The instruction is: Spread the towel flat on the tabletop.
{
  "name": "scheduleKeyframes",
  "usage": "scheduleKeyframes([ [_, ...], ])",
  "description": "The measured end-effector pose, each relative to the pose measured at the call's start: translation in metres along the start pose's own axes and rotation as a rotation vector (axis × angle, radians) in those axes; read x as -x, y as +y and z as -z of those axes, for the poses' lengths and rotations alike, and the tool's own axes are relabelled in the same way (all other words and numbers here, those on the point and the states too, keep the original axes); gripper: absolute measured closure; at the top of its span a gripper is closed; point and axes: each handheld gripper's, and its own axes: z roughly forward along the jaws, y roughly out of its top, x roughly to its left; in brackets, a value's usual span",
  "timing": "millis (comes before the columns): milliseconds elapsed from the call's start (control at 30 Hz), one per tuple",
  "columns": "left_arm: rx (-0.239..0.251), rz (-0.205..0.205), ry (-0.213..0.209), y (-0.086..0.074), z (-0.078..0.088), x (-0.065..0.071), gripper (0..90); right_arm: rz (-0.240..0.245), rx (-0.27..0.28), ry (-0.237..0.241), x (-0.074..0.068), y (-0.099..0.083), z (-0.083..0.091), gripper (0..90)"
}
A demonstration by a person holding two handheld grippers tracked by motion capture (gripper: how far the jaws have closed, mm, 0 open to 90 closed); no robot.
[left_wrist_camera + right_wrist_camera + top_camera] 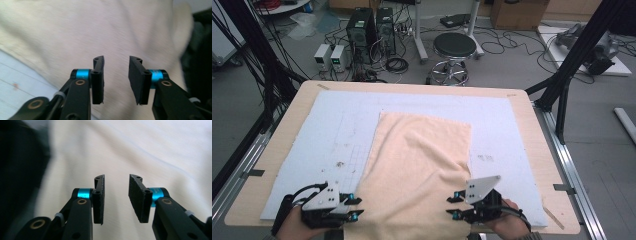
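Observation:
A cream cloth (417,155) lies spread on the white mat (337,130), its near end hanging over the table's front edge. My left gripper (357,207) sits at the cloth's near left edge, pointing right toward it. My right gripper (450,207) sits at the near right edge, pointing left. In the left gripper view the jaws (116,60) stand apart with nothing between them and the cloth (100,30) behind. The right gripper (116,178) is likewise open over the cloth (137,150), its pads bare.
The mat covers most of a wooden table (297,115). Beyond the far edge are a black stool (454,47), computer towers (362,27) and floor cables. A black frame strut (572,65) slants down at the right.

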Motion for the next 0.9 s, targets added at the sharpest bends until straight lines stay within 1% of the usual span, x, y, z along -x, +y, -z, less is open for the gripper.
scheduleKeyframes([
  [33, 0.005, 0.011, 0.019, 0.0, -0.006, -0.008, 59.6, -0.017, 0.0, -0.018, 0.008, -0.004, -0.002, 61.0],
  [67, 0.0, 0.021, 0.038, 0.0, -0.011, -0.016, 55.7, -0.038, -0.011, -0.036, 0.015, -0.009, -0.004, 59.5],
  [100, -0.01, 0.026, 0.051, -0.001, -0.017, -0.023, 54.5, -0.061, -0.02, -0.038, 0.02, -0.014, -0.008, 59.3],
  [167, -0.027, 0.064, 0.044, -0.001, -0.029, -0.037, 53.2, -0.09, -0.037, -0.026, 0.027, -0.024, -0.016, 58.5],
  [200, -0.035, 0.072, 0.041, -0.002, -0.034, -0.041, 52.9, -0.098, -0.055, -0.023, 0.027, -0.028, -0.02, 58.6],
  [233, -0.055, 0.077, 0.029, -0.002, -0.038, -0.045, 53.7, -0.099, -0.077, -0.021, 0.027, -0.031, -0.024, 59.7],
  [267, -0.076, 0.089, 0.0, -0.003, -0.043, -0.047, 57.5, -0.1, -0.069, -0.021, 0.026, -0.033, -0.025, 63.4],
  [300, -0.072, 0.077, -0.007, -0.005, -0.045, -0.046, 67.3, -0.096, -0.063, -0.015, 0.027, -0.033, -0.024, 69.7],
  [333, -0.064, 0.072, -0.006, -0.005, -0.045, -0.045, 71.9, -0.102, -0.066, 0.003, 0.026, -0.033, -0.024, 77.3],
  [367, -0.071, 0.072, -0.007, -0.005, -0.044, -0.044, 79.5, -0.084, -0.064, 0.005, 0.025, -0.032, -0.025, 80.6],
  [400, -0.076, 0.069, 0.002, -0.004, -0.043, -0.042, 83.3, -0.079, -0.064, 0.012, 0.023, -0.032, -0.025, 83.9],
  [433, -0.077, 0.066, 0.012, -0.005, -0.041, -0.04, 84.6, -0.074, -0.064, 0.01, 0.022, -0.031, -0.025, 84.9],
  [500, -0.083, 0.061, 0.018, -0.006, -0.034, -0.034, 85.4, -0.074, -0.059, 0.037, 0.019, -0.03, -0.025, 85.3],
  [567, -0.078, 0.067, 0.016, -0.01, -0.023, -0.026, 85.6, -0.055, -0.053, 0.056, 0.011, -0.028, -0.023, 85.0],
  [600, -0.076, 0.07, 0.014, -0.012, -0.016, -0.021, 85.6, -0.044, -0.041, 0.069, 0.007, -0.026, -0.021, 83.1],
  [633, -0.074, 0.068, 0.011, -0.015, -0.008, -0.015, 85.5, -0.042, -0.025, 0.081, 0.004, -0.024, -0.019, 78.9],
  [667, -0.076, 0.068, 0.008, -0.017, -0.004, -0.012, 85.1, -0.05, 0.001, 0.079, 0.002, -0.021, -0.014, 72.9],
  [700, -0.072, 0.07, 0.001, -0.018, 0.0, -0.008, 84.4, -0.046, 0.016, 0.07, 0.002, -0.019, -0.012, 69.5],
  [733, -0.066, 0.076, 0.001, -0.019, 0.003, -0.007, 81.0, -0.046, 0.028, 0.043, 0.003, -0.017, -0.008, 67.7],
  [767, -0.063, 0.079, 0.006, -0.019, 0.004, -0.007, 75.3, -0.053, 0.035, 0.019, 0.007, -0.016, -0.004, 66.4],
  [800, -0.058, 0.073, 0.013, -0.018, 0.004, -0.009, 68.0, -0.064, 0.038, -0.009, 0.012, -0.015, -0.001, 66.0],
  [833, -0.044, 0.071, 0.022, -0.017, 0.003, -0.013, 63.8, -0.076, 0.035, -0.042, 0.018, -0.013, 0.001, 66.0],
  [867, -0.031, 0.081, 0.033, -0.015, 0.001, -0.018, 62.0, -0.085, 0.027, -0.076, 0.026, -0.012, 0.002, 66.0],
  [900, -0.023, 0.089, 0.041, -0.013, -0.002, -0.023, 59.9, -0.094, 0.016, -0.101, 0.033, -0.011, 0.001, 66.0],
])
